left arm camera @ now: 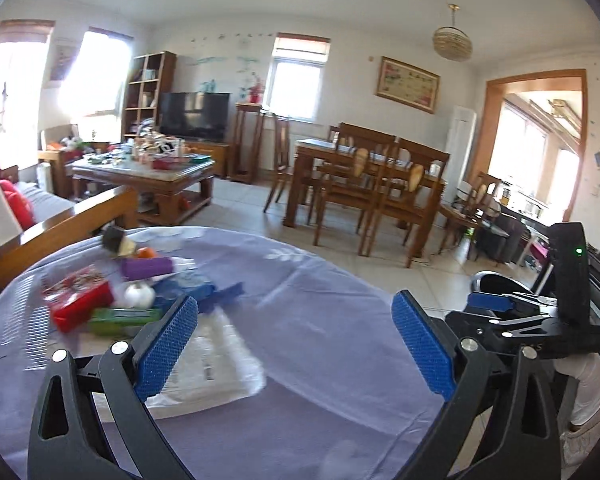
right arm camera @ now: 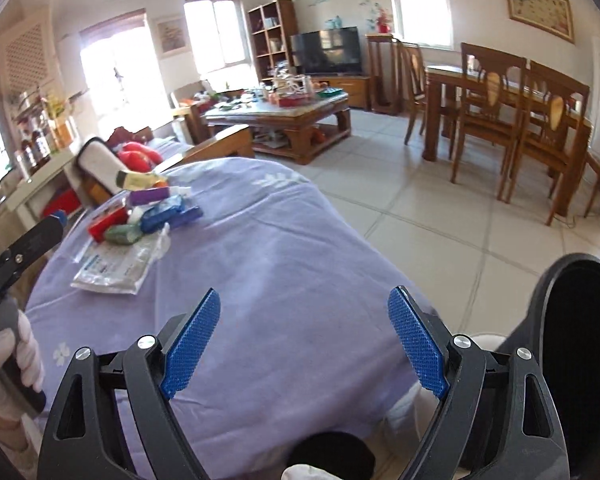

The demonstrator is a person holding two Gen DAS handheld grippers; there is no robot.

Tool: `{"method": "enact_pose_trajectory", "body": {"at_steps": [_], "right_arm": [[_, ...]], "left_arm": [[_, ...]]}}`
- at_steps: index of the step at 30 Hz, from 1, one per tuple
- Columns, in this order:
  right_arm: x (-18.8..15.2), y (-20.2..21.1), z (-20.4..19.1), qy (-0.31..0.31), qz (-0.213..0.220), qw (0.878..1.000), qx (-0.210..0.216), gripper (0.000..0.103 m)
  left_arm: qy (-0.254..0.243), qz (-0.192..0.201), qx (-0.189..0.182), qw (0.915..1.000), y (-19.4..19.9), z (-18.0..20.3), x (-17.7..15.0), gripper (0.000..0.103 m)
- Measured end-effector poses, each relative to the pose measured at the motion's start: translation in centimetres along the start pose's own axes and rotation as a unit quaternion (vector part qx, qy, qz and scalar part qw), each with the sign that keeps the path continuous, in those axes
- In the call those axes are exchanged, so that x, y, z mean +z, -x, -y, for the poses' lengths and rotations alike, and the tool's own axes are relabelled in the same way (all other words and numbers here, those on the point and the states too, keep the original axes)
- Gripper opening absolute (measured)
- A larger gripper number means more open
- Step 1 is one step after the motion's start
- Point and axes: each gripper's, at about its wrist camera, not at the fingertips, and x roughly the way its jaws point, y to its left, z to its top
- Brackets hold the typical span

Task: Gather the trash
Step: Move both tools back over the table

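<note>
trash pile [right arm camera: 140, 216]: far left on the purple cloth [right arm camera: 280, 260], uncollected, clear packet [right arm camera: 116, 268] nearest.
left gripper [left arm camera: 296, 344]: wide, empty, just short of the pile.
right gripper [right arm camera: 304, 344]: wide, empty, over bare cloth.
black bin [right arm camera: 572, 340]: near right; contents cannot be told.

L+R wrist cams | face fwd over tablecloth [left arm camera: 320, 320] | share trash pile [right arm camera: 140, 216]

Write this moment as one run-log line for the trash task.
left gripper: open, empty | right gripper: open, empty | trash pile: on purple cloth, untouched | black bin: floor, right
</note>
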Motion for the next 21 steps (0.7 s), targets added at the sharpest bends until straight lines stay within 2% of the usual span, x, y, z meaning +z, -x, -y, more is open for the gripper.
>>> {"method": "enact_pose_trajectory", "body": {"at_steps": [6,11,15,21], "right_arm": [[1.9,-3.1,-5.7,0.031,-0.006,0.999,0.037,0.085],[3.0,-5.5,-9.8,0.057,-0.013,0.996,0.062,0.085],[4.7,-7.5,-13.4,0.088,-0.011,0.993,0.079,0.085],[8.0,-10.3,-18.7,0.141,0.000,0.986,0.095,0.085]], "left_arm": [[0.039,-0.005,0.082,0.9958,2.4,-8.3,-0.2,0.097],[0.065,-0.025,0.152,0.9860,4.0,-14.4,-1.0,0.097],[0.092,-0.086,0.193,0.9730,3.0,-18.8,-1.5,0.097],[0.101,-0.169,0.210,0.9577,0.6,-22.6,-3.0,0.097]]}}
